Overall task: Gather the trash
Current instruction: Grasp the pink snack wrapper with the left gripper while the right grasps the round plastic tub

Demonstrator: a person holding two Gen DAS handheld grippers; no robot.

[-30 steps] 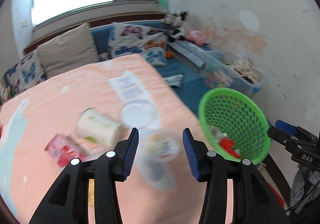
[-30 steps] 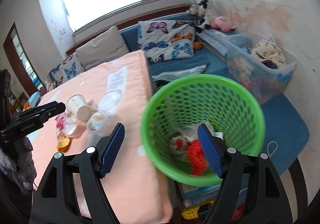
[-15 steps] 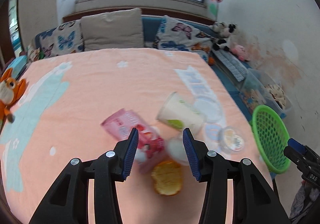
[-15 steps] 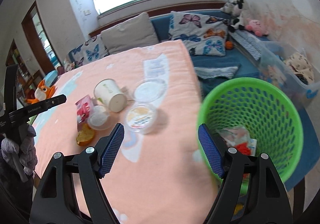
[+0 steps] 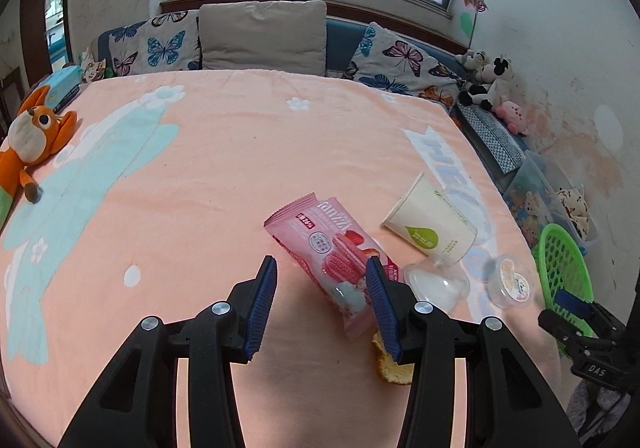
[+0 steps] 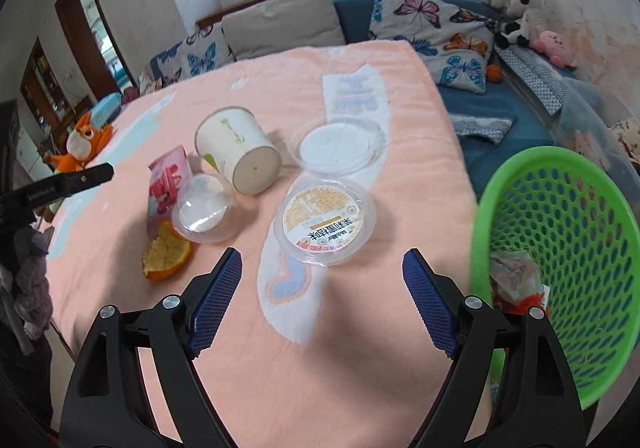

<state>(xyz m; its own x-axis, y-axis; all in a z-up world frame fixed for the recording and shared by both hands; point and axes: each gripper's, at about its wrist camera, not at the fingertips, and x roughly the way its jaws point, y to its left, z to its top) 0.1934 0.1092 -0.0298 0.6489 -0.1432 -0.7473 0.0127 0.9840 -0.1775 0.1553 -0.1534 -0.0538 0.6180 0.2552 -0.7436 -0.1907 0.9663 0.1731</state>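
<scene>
Trash lies on the peach bedspread (image 5: 200,176): a pink snack wrapper (image 5: 328,248), a paper cup (image 5: 432,224) on its side, a clear dome lid (image 5: 436,284), a labelled clear tub (image 6: 326,220), a flat clear lid (image 6: 338,144) and an orange peel (image 6: 166,252). My left gripper (image 5: 320,304) hovers open over the wrapper's near end, which shows beside its right finger. My right gripper (image 6: 324,302) stands just short of the labelled tub, jaws opening, nothing between them. The green mesh basket (image 6: 560,248) at the bed's right edge holds some wrappers (image 6: 512,276).
An orange fox plush (image 5: 28,140) lies at the bed's left edge. Cushions (image 5: 260,36) line the back, with plush toys (image 5: 488,84) in the corner. A clear storage box (image 5: 552,192) stands on the floor behind the basket. The bed drops off to the right.
Both grippers swung left, away from the basket and over the trash on the bed. The left now hangs over the pink wrapper. The right gripper's jaws have widened.
</scene>
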